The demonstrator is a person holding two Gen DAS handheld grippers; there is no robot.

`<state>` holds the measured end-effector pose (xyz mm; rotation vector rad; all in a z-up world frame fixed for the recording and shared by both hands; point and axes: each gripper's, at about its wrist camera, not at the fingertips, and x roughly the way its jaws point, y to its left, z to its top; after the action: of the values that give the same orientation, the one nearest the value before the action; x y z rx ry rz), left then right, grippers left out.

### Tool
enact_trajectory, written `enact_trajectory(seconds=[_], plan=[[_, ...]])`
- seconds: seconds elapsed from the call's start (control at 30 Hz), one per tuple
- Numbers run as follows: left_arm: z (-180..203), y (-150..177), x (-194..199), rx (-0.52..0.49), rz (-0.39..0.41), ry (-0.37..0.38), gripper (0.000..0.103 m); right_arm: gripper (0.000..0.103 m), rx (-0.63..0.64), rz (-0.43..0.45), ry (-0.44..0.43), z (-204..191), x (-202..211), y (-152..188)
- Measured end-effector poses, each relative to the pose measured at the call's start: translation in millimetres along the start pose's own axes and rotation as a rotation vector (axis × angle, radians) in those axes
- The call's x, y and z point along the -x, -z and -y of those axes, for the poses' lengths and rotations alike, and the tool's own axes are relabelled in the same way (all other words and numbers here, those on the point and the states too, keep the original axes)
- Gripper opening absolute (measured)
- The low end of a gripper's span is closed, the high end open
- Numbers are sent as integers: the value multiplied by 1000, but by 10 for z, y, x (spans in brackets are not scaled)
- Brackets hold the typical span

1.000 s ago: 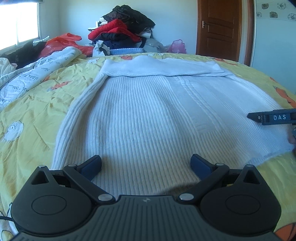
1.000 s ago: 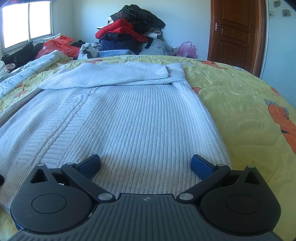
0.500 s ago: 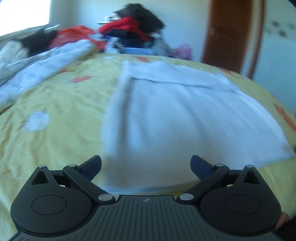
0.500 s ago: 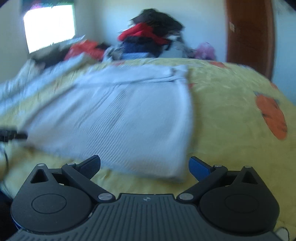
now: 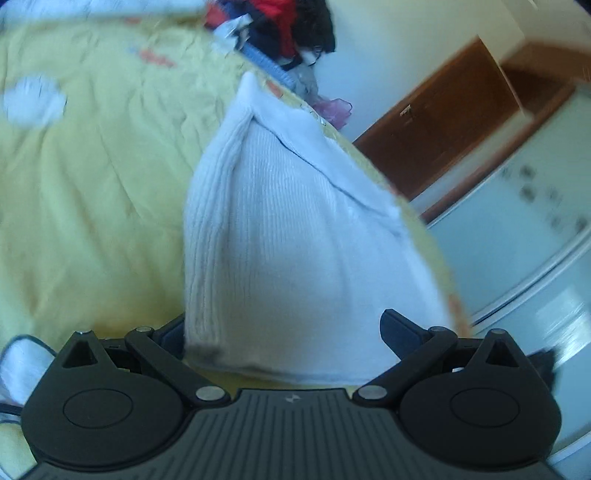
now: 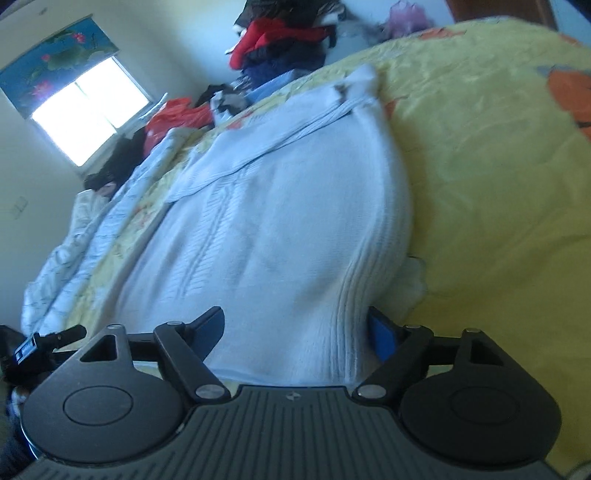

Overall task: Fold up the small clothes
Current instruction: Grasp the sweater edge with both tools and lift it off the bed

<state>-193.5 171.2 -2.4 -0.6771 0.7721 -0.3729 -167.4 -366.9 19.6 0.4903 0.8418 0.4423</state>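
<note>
1. Bed: a yellow printed bedspread covers it. A crumpled white quilt lies along its left side, under the window.
2. Task item: a white ribbed sweater lies spread flat on the bedspread, hem toward both cameras, with its upper part folded across the far end.
3. Left gripper: jaws spread wide at the sweater's left hem corner. The knit edge lies over the left finger and the right finger sits above the fabric. No grip on the cloth.
4. Right gripper: jaws spread wide at the right hem corner. The ribbed side edge rises between the fingers, against the blue right pad. Not closed on it.
5. Background: a pile of clothes sits beyond the bed. A brown door stands at the right.
</note>
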Motion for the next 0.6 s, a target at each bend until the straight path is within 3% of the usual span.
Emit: enact_trajectory(seconds=[0.07, 0.13, 0.2, 0.27, 0.33, 0.43, 0.47, 0.5, 0.53, 0.57, 0.6], plan=[[-104, -93, 0, 73, -47, 47, 102, 64, -31, -27, -35, 32, -37, -64], [-200, -151, -1, 128, -87, 79, 98, 64, -68, -50, -73, 83, -53, -103], [-270, -218, -5, 149, -119, 79, 86, 64, -109, -68, -111, 149, -41, -130], [-282, -249, -27, 139, -133, 30, 53, 65, -143, -78, -135, 215, -45, -149], [-289, -279, -57, 124, -144, -2, 45, 66, -166, -85, -146, 249, -72, -173], [-255, -321, -80, 100, -158, -17, 44, 66, -182, -100, -166, 251, -151, -211], [-221, -336, -87, 77, -162, -37, 37, 63, -181, -107, -167, 252, -168, -230], [-180, -342, -109, 48, -167, -64, 32, 41, -173, -117, -158, 236, -186, -246], [-136, -340, -119, 7, -175, -101, 19, 21, -158, -133, -142, 218, -202, -263], [-108, -356, -144, -24, -185, -130, 12, 19, -142, -161, -111, 208, -220, -270], [-84, -361, -143, -47, -190, -143, 12, 19, -120, -166, -104, 206, -210, -275]])
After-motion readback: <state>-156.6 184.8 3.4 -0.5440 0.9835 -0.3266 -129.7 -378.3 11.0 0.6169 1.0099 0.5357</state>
